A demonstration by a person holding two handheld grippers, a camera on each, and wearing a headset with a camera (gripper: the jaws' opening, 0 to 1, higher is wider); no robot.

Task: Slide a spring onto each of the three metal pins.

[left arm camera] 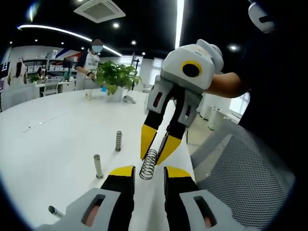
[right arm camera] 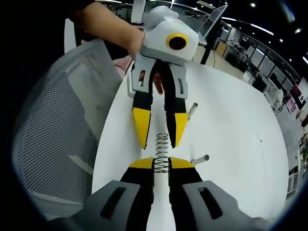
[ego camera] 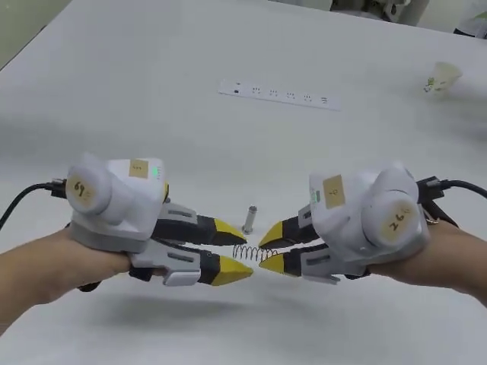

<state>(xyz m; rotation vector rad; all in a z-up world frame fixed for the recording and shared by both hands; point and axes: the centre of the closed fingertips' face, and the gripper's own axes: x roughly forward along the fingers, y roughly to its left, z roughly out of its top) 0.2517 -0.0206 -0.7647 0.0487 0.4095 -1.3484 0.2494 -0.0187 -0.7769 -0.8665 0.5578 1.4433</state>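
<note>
A spring (ego camera: 249,252) is held just above the white surface (ego camera: 137,99), low in the centre of the head view, between two tools that face each other. One end is clamped between the nearly closed jaws of the right hand-held gripper (right arm camera: 162,163). The other end is flanked by the jaws of the left hand-held gripper (left arm camera: 150,171), which are parted wider than the coil; contact there cannot be confirmed.

In the left gripper view, left of centre, a bare pin (left arm camera: 98,166) is seen standing upright. Above it in the frame is a second pin (left arm camera: 118,140), which appears to be wrapped in a coil already. At the lower left a third pin (left arm camera: 54,210) is seen lying on its side.

The spring is judged light, thin-wired and soft. It is likely to be buckled if squeezed at mid-length and flicked away if let go under load. A hold close to one end, across the coil's width, is advised, so that the open bore at the far end is left free to be lined up over a pin's tip. The pins are judged stiff, smooth and easily toppled.
</note>
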